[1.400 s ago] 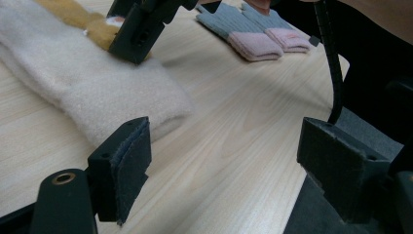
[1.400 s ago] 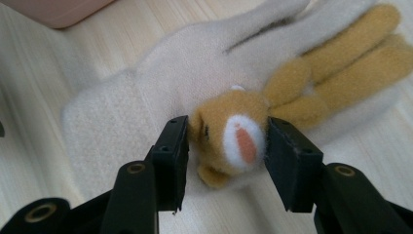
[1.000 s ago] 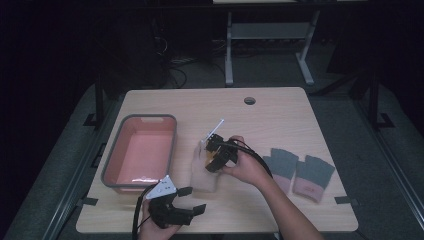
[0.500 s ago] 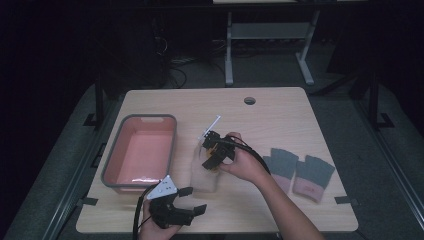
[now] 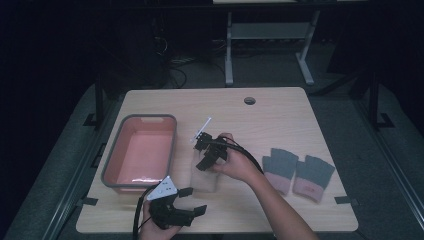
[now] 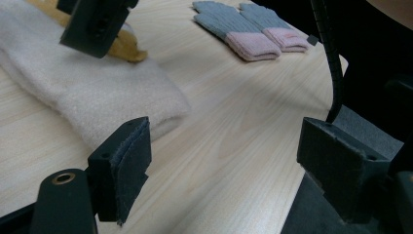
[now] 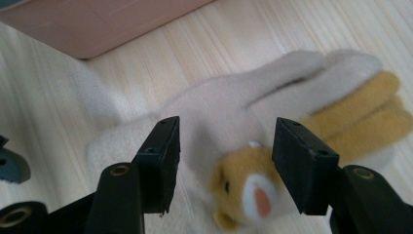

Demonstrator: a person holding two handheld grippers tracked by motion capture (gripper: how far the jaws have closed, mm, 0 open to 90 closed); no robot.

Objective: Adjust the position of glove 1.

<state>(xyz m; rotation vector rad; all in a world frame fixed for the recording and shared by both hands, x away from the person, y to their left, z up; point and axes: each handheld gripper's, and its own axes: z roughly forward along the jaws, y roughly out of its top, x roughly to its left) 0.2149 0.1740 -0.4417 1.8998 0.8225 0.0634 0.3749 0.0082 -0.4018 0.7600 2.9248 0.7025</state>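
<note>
A cream mitten [image 7: 219,105] with a yellow animal face and yellow fingers lies flat on the wooden table [image 5: 260,120]. My right gripper [image 7: 224,146] hovers open just above it, one jaw on each side of the mitten's middle. In the high view the right gripper [image 5: 201,155] is over the upper end of the cream mitten [image 5: 206,179]. My left gripper [image 5: 194,201] rests open near the table's front edge, with nothing between its jaws. In the left gripper view, the left gripper [image 6: 229,156] points past the mitten's cuff [image 6: 97,92] toward a pair of grey gloves [image 6: 248,29].
A pink basin [image 5: 112,167] with a grey rim stands at the table's left, close to the mitten. The pair of grey gloves with pink cuffs [image 5: 297,172] lies at the right. A cable hole [image 5: 249,100] is near the far edge.
My right gripper has drifted slightly to the left over the mitten. The left gripper has stayed put.
</note>
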